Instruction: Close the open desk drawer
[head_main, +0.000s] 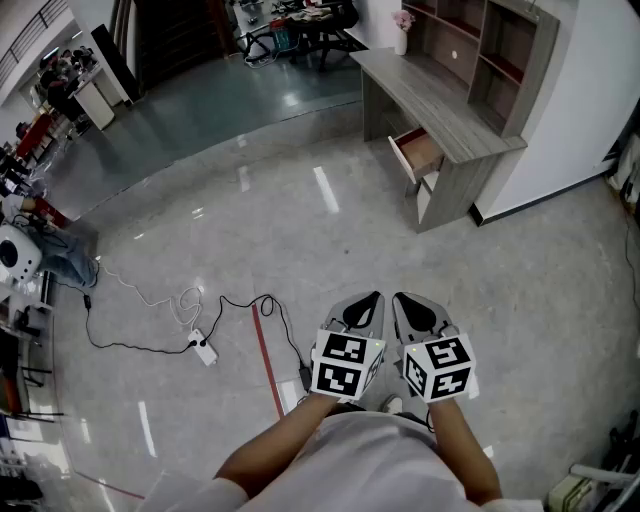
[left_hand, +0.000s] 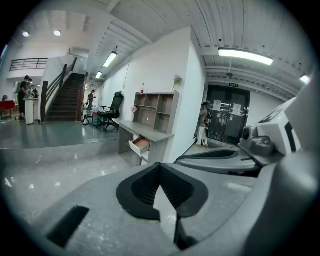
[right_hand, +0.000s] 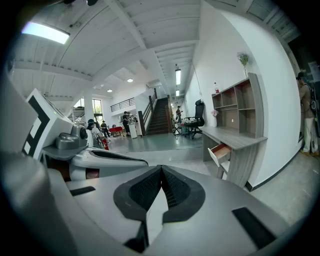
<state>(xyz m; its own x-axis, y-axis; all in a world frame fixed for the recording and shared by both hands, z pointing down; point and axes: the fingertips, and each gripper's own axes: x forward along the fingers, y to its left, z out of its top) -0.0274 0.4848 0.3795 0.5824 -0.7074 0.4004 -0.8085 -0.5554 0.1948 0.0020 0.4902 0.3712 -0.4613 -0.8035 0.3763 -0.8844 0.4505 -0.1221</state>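
Observation:
A grey wooden desk (head_main: 440, 110) stands against the white wall at the upper right, a shelf unit on top of it. Its top drawer (head_main: 415, 155) is pulled out, showing a reddish-brown inside and a white front; the same drawer (left_hand: 139, 145) (right_hand: 220, 151) shows small in both gripper views. My left gripper (head_main: 372, 297) and right gripper (head_main: 402, 298) are held side by side close to my body, far short of the desk. Both are shut with their tips touching and nothing between them (left_hand: 160, 165) (right_hand: 161, 168).
A black cable and a white power strip (head_main: 204, 349) lie on the glossy floor at the left, beside a red floor line (head_main: 266, 360). A black office chair (left_hand: 111, 107) and a staircase (right_hand: 159, 116) stand far back. People stand in the distance.

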